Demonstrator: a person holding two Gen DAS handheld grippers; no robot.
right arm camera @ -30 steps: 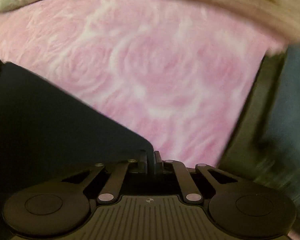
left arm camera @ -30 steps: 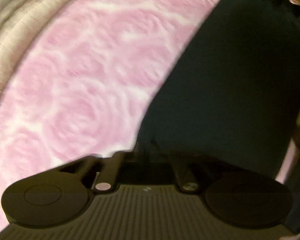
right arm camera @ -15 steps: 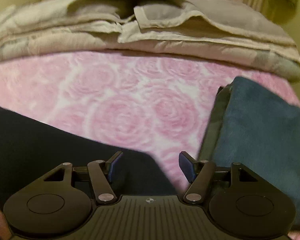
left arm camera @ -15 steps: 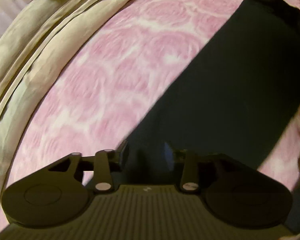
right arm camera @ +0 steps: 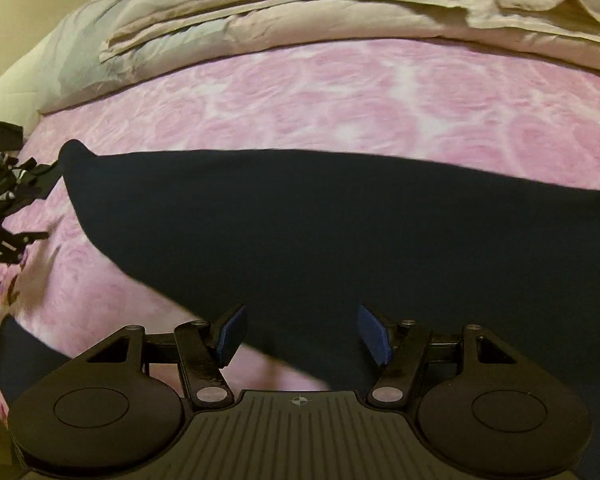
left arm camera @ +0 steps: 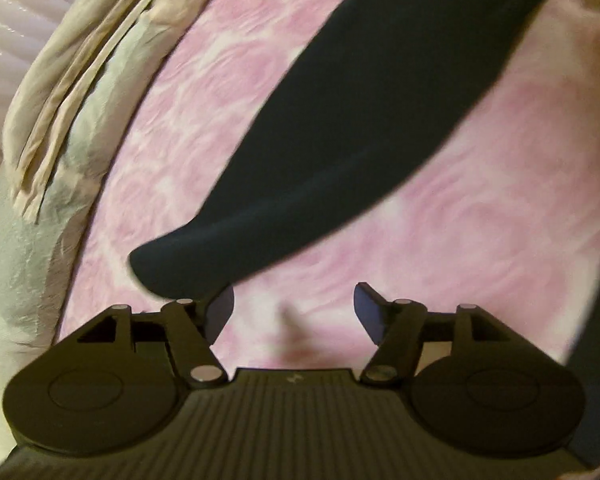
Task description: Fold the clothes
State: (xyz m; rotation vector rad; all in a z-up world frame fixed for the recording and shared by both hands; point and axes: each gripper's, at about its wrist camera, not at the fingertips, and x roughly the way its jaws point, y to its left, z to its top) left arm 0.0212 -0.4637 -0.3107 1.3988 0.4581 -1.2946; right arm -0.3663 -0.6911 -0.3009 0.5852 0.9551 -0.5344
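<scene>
Both grippers hang with their blue-padded fingers spread wide, gripping nothing. The left gripper (left arm camera: 294, 306) sits over the pink rose-patterned plush blanket (left arm camera: 480, 220), with the dark navy folded garment (left arm camera: 340, 132) just ahead of its left finger. The right gripper (right arm camera: 300, 334) has that garment (right arm camera: 340, 232) lying flat ahead of its fingers and partly between them. Crumpled beige bedding (right arm camera: 300, 12) is heaped well beyond.

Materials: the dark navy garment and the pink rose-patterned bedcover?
Dark navy garment: looks like a soft matte knit, no sheen, thick rounded fold edge; weave unresolved. Pink rose-patterned bedcover: probably plush or embossed fleece, its rose rings look raised, though blur leaves it open.
</scene>
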